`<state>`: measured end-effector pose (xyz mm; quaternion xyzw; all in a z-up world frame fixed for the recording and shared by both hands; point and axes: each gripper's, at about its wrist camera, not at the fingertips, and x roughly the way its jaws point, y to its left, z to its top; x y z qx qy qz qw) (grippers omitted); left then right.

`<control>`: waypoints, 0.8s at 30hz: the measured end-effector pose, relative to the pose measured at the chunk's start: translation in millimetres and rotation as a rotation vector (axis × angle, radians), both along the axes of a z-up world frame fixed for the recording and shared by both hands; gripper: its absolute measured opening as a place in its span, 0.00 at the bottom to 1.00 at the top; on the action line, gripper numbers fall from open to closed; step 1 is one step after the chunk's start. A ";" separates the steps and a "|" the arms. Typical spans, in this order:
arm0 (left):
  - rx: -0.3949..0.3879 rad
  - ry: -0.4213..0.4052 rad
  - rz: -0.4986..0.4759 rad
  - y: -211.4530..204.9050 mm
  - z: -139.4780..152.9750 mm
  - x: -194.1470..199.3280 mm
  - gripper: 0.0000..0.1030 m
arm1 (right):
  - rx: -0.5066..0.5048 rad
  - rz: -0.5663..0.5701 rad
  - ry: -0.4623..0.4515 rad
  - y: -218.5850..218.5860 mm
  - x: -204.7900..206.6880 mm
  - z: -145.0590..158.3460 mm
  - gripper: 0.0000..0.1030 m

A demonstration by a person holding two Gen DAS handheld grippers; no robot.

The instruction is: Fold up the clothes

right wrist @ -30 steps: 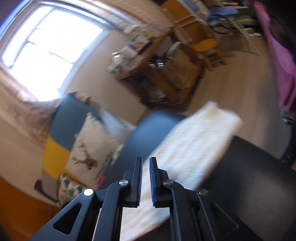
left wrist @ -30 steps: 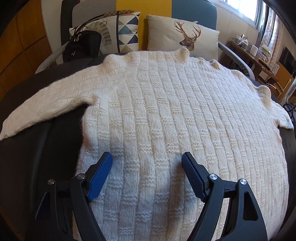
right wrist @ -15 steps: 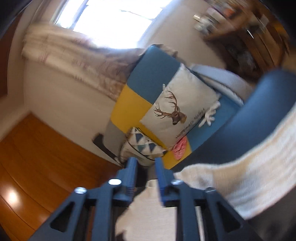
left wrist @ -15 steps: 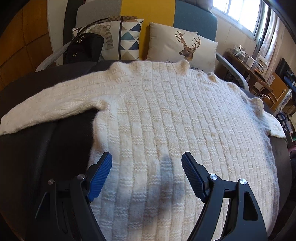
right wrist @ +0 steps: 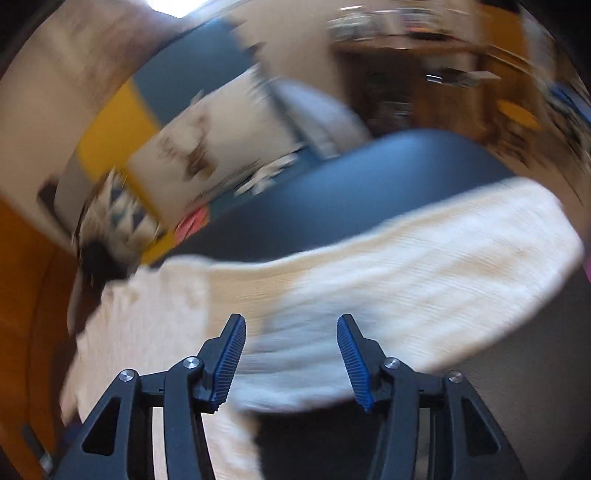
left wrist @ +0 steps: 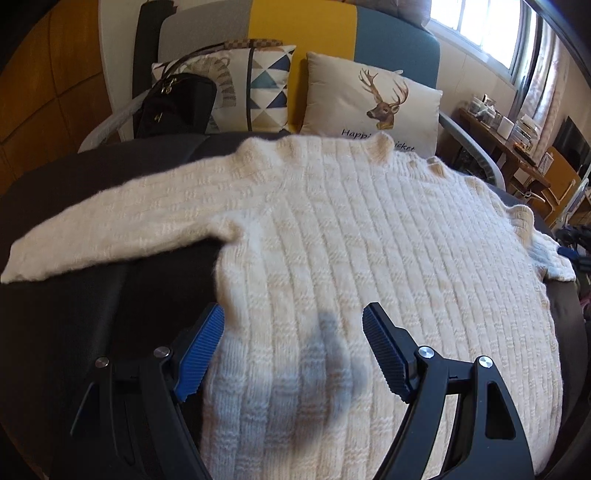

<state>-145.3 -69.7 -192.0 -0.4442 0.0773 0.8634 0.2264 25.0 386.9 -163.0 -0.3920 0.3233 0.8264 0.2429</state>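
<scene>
left tongs [left wrist: 291, 350]: wide apart, above sweater [left wrist: 369, 258] | right tongs [right wrist: 291, 358]: wide apart, over sleeve [right wrist: 424, 280]

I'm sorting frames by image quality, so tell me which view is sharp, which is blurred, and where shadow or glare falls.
Left wrist view: sharp; the sweater's knit ribs read clearly, a grey shadow lies on it between the open left gripper's fingers, the window is blown out, and fisheye bends the edges. Right wrist view: heavy motion blur smears the sweater sleeve and deer pillow; only the open right gripper stays crisp.
</scene>
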 end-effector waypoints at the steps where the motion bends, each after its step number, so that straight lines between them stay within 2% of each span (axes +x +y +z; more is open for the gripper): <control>1: -0.003 0.002 -0.009 4.4 1.4 -1.8 0.78 | 0.051 0.049 -0.037 -9.5 -23.7 2.6 0.43; 4: -0.049 0.022 -0.029 18.8 -0.6 -6.2 0.78 | 0.176 0.118 -0.183 -23.0 -80.3 -4.8 0.39; 6: -0.103 0.018 -0.040 26.9 -9.6 -9.6 0.78 | 0.213 0.120 -0.303 -18.0 -98.2 -24.9 0.34; 8: -0.139 0.001 -0.039 27.2 -21.1 -12.2 0.78 | 0.208 0.099 -0.391 -7.7 -98.4 -44.2 0.34; 10: -0.133 -0.021 -0.039 22.3 -29.2 -14.0 0.78 | 0.199 0.068 -0.384 -2.1 -91.3 -42.4 0.34; 13: -0.064 0.023 -0.041 19.0 -11.9 -21.0 0.78 | 0.181 0.080 -0.292 -9.3 -92.5 -27.0 0.36; 15: -0.067 0.062 -0.040 31.9 -5.8 -40.0 0.78 | 0.203 0.134 -0.236 -25.5 -104.1 -16.4 0.37; 18: -0.098 0.113 -0.035 57.5 -2.8 -74.4 0.78 | 0.190 0.267 -0.138 -51.1 -143.1 -3.7 0.37; 21: -0.130 0.164 -0.030 83.1 0.1 -108.7 0.78 | 0.225 0.377 -0.148 -80.1 -192.9 -11.0 0.36; 24: -0.177 0.193 -0.019 104.0 -3.6 -141.9 0.78 | 0.266 0.409 -0.232 -94.4 -219.9 -32.2 0.34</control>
